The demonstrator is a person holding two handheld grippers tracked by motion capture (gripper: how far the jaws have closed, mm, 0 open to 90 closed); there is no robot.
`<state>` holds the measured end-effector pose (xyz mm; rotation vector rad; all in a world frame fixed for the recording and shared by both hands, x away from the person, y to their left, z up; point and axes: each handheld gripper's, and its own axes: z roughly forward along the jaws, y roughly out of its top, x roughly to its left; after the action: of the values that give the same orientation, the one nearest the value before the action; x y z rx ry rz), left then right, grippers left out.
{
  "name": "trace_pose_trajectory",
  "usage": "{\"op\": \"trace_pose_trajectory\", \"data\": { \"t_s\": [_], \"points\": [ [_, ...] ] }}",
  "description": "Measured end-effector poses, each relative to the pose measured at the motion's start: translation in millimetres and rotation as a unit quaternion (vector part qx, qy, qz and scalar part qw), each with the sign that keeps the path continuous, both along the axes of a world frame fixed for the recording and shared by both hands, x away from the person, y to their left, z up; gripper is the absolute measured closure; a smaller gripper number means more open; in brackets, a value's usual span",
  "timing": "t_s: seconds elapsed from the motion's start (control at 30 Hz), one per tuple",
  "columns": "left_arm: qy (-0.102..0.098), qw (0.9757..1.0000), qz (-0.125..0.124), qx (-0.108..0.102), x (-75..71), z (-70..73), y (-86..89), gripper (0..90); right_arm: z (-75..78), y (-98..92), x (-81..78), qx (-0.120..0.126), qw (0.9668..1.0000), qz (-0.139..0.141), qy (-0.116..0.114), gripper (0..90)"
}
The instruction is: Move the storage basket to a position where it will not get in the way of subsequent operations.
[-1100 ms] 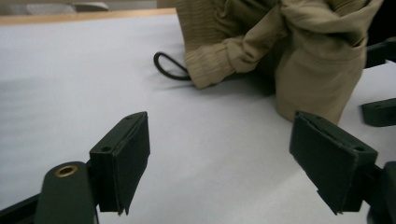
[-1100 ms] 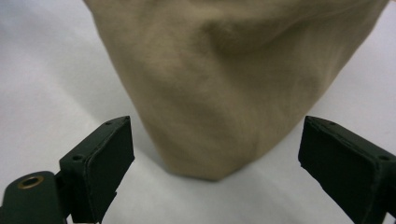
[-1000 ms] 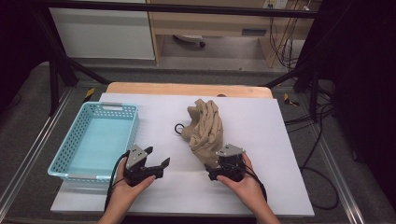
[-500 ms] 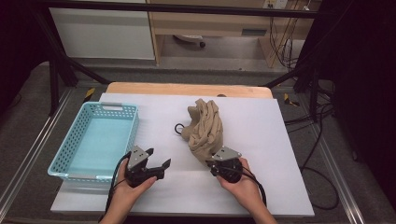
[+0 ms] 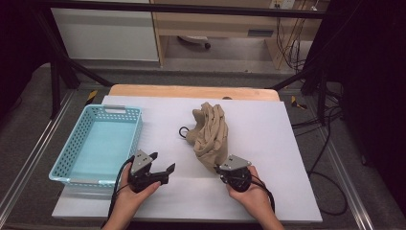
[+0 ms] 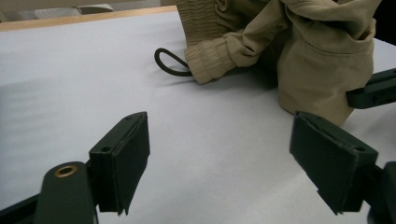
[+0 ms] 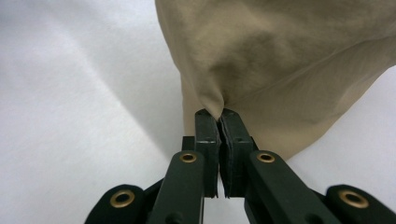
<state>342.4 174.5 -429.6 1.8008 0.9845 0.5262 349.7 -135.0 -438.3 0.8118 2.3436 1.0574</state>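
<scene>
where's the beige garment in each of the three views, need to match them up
High view: the beige garment lies crumpled at the table's centre, right of the blue basket.
Left gripper view: it is at the top right, beyond the open left gripper.
Right gripper view: it spreads across the upper half, and the right gripper pinches a fold of it.
Shared landmark: the white table cover under the garment.
</scene>
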Motion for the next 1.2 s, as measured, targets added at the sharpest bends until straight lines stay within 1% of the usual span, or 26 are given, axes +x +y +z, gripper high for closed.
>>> {"op": "trace_pose_trajectory", "data": {
  "t_s": [0.07, 0.17, 0.2, 0.23, 0.27, 0.33, 0.37, 0.4, 0.43, 0.5, 0.57, 0.6, 0.7, 0.83, 0.93, 1.03, 1.2],
  "points": [
    [0.0, 1.0, 0.0, 0.0, -0.3, 0.3, 0.3, 19.9, 0.0, -2.5, -3.9, 0.005, 1.0, 0.001, 0.007, 87.9],
    [-0.001, 1.0, 0.0, 0.0, -0.6, 0.7, 0.6, 19.9, -0.5, -4.8, -9.2, 0.006, 0.9999, 0.005, 0.012, 88.1],
    [-0.002, 1.0, 0.001, 0.001, -0.6, 0.8, 0.9, 19.9, -0.6, -5.8, -9.8, 0.006, 0.9999, 0.005, 0.014, 87.6],
    [-0.001, 1.0, 0.001, 0.0, -0.5, 0.6, 0.9, 20.0, -0.5, -6.7, -9.9, 0.009, 0.9998, 0.003, 0.019, 84.8],
    [-0.001, 1.0, 0.001, 0.0, -0.4, 0.4, 0.9, 19.9, -0.7, -7.6, -9.2, 0.012, 0.9996, -0.001, 0.027, 80.0],
    [0.0, 1.0, 0.001, 0.0, -0.1, 0.3, 0.7, 20.0, -1.3, -8.5, -8.3, 0.011, 0.9995, -0.006, 0.03, 70.2],
    [-0.001, 1.0, 0.001, 0.0, -0.1, 0.5, 0.7, 20.0, -1.3, -9.1, -7.6, 0.013, 0.9993, -0.01, 0.033, 63.6],
    [-0.001, 1.0, 0.001, 0.001, -0.2, 0.8, 0.8, 20.0, -1.2, -9.9, -6.8, 0.016, 0.9991, -0.016, 0.036, 57.2],
    [-0.002, 1.0, 0.001, 0.001, -0.3, 1.1, 1.1, 19.9, -0.8, -11.0, -5.9, 0.017, 0.9989, -0.023, 0.036, 53.4],
    [-0.002, 1.0, 0.001, 0.0, -0.5, 1.4, 1.5, 20.0, 1.1, -14.3, -4.2, 0.03, 0.9983, -0.034, 0.038, 42.9],
    [-0.002, 1.0, 0.002, 0.0, -0.5, 1.5, 1.9, 20.0, 3.4, -16.7, -4.1, 0.041, 0.9975, -0.045, 0.036, 28.2],
    [-0.002, 1.0, 0.002, 0.0, -0.4, 1.4, 1.9, 20.0, 5.2, -17.8, -4.1, 0.048, 0.997, -0.049, 0.036, 23.6],
    [-0.002, 1.0, 0.003, 0.003, 0.2, 1.1, 1.7, 20.0, 12.8, -19.8, -4.1, 0.08, 0.9947, -0.053, 0.039, 15.6],
    [-0.004, 1.0, 0.003, 0.005, 0.0, 1.1, 1.5, 20.0, 28.2, -19.3, -2.3, 0.109, 0.9921, -0.057, 0.027, 12.8],
    [-0.003, 1.0, 0.0, 0.007, 0.3, 0.2, 0.0, 19.9, 42.1, -18.2, 2.2, 0.122, 0.9905, -0.061, 0.017, 12.8],
    [-0.003, 0.9999, -0.003, 0.01, 1.0, -0.7, -2.5, 19.9, 56.5, -16.3, 10.4, 0.122, 0.99, -0.07, 0.006, 13.1],
    [-0.004, 0.9999, -0.003, 0.012, 0.4, -1.1, -2.8, 19.9, 76.2, -10.8, 30.9, 0.14, 0.9863, -0.088, -0.007, 13.7]
  ]
}}
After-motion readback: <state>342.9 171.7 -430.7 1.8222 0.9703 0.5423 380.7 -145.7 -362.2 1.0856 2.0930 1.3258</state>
